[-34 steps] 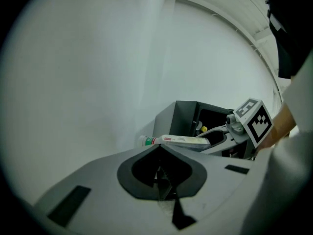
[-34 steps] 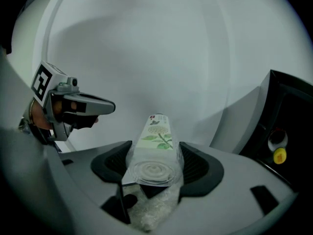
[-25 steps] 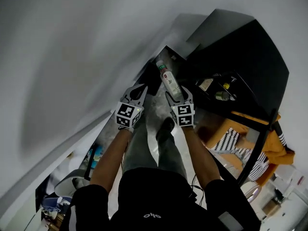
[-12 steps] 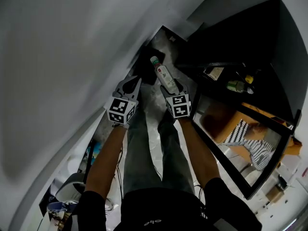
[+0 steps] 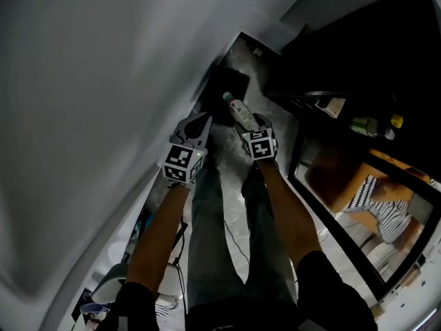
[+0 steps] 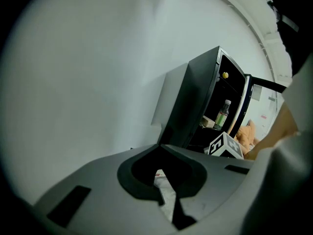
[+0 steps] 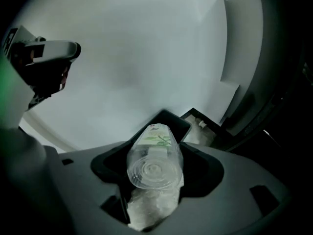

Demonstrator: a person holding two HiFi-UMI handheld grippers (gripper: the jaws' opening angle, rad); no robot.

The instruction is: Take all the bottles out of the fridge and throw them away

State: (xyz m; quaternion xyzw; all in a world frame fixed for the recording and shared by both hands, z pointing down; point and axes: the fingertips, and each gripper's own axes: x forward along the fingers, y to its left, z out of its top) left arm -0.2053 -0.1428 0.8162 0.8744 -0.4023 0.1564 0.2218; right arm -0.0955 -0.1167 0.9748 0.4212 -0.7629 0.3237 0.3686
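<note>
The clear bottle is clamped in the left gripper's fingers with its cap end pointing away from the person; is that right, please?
Not quite: the clear bottle is clamped in the fingers of the right gripper, as the right gripper view shows; the left gripper is shut on nothing. The cap end points away.

Head view looks down; gripper views face wall [image 6: 88, 82].

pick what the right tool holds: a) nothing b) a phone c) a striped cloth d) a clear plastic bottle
d, the right tool is shut on a clear bottle, its round base facing that tool's camera.
</note>
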